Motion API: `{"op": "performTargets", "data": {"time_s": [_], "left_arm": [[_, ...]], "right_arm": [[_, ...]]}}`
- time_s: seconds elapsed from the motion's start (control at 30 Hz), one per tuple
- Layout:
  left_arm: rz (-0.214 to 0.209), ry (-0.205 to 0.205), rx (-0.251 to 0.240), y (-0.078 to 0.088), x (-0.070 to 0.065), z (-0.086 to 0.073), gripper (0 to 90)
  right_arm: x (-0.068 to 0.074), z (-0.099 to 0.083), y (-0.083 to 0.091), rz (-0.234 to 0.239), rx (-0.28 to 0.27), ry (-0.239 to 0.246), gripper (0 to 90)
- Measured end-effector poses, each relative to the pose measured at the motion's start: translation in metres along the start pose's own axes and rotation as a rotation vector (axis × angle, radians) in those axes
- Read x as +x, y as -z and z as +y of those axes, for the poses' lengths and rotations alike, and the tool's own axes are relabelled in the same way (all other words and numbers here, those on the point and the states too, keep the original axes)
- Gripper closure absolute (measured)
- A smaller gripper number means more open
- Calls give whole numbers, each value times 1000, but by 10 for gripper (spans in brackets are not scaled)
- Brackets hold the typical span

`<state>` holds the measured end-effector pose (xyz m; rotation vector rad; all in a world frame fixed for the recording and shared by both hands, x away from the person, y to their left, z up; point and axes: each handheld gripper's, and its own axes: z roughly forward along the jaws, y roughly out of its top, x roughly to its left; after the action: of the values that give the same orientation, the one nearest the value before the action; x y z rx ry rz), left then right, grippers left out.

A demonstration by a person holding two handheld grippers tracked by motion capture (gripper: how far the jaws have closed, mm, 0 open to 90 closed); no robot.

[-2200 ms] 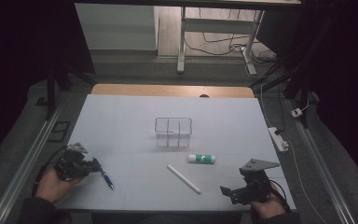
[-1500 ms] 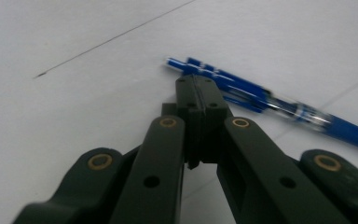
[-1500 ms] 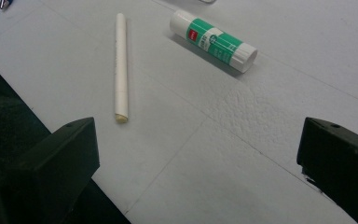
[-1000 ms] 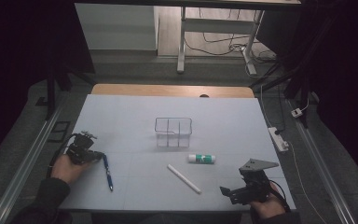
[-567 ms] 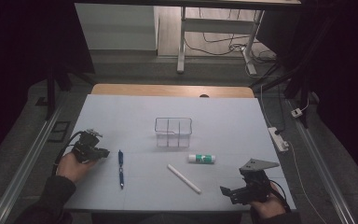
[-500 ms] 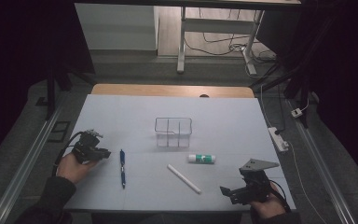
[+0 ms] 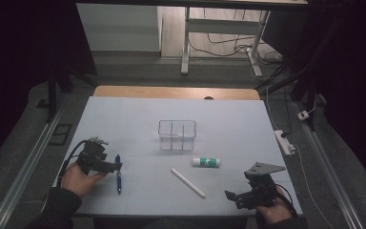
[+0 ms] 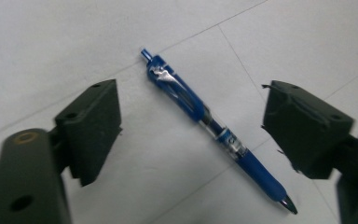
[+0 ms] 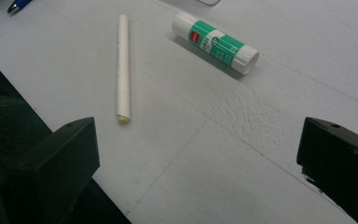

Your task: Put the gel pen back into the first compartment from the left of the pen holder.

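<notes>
Left gripper: the left gripper (image 7: 116,165) has just been opening its jaws, which now stand wide apart over the table (image 7: 138,119), nothing pressed between the pads.

Blue pen: the blue pen (image 8: 214,128) lies flat on the white surface, in the gap between the two open fingers (image 8: 93,126) and touching neither; in the high view the pen (image 7: 118,174) rests just beyond the fingertips, button end pointing away from the person.

What changed: a second ago the pen sat in the closed jaws farther left and nearer the table edge; now it lies free, closer to the middle, released.

Right gripper: the right gripper (image 7: 233,198) sits at the near right edge, fingers spread and empty, unmoved from the earlier pictures.

Ahead of the right fingers: a white stick (image 9: 122,67) and a green-and-white glue stick (image 9: 214,42) lie apart from both pads.

Clear organiser: the wire-framed box (image 7: 177,135) stands well beyond either gripper, apparently empty.

Reading: the pen looks repositioned rather than stowed; a fresh grasp and a carry toward the box probably remain.
</notes>
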<state>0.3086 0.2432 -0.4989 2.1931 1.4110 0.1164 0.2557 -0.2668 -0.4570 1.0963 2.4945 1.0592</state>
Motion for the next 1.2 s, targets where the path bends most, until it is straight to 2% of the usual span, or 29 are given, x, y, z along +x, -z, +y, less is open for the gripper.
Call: {"op": "performTargets", "data": {"time_s": [0.07,0.17,0.37,0.43,0.57,0.7,0.87,1.0,1.1,1.2], "left_arm": [[1,16,4,-1,-3,-3,108],[0,35,18,-4,-7,-5,55],[15,60,63,-11,-15,-9,75],[37,68,81,-14,-17,-9,123],[63,116,98,-17,-20,-8,220],[59,153,109,-18,-23,-7,285],[79,119,133,-20,-30,-5,373],[65,106,152,-22,-32,-4,498],[82,118,158,-22,-32,-2,559],[91,149,167,-23,-32,0,592]], "right_arm": [[0,0,0,3,-1,0,0],[0,0,0,9,-2,2,0],[0,0,0,15,-3,7,0],[0,0,0,17,-3,8,0],[0,0,0,19,-2,9,0],[-1,0,0,20,-2,12,0],[-1,0,0,23,-2,12,0],[-1,0,0,23,-2,13,0],[-1,0,0,23,0,12,0],[0,0,-1,23,0,11,0]]}}
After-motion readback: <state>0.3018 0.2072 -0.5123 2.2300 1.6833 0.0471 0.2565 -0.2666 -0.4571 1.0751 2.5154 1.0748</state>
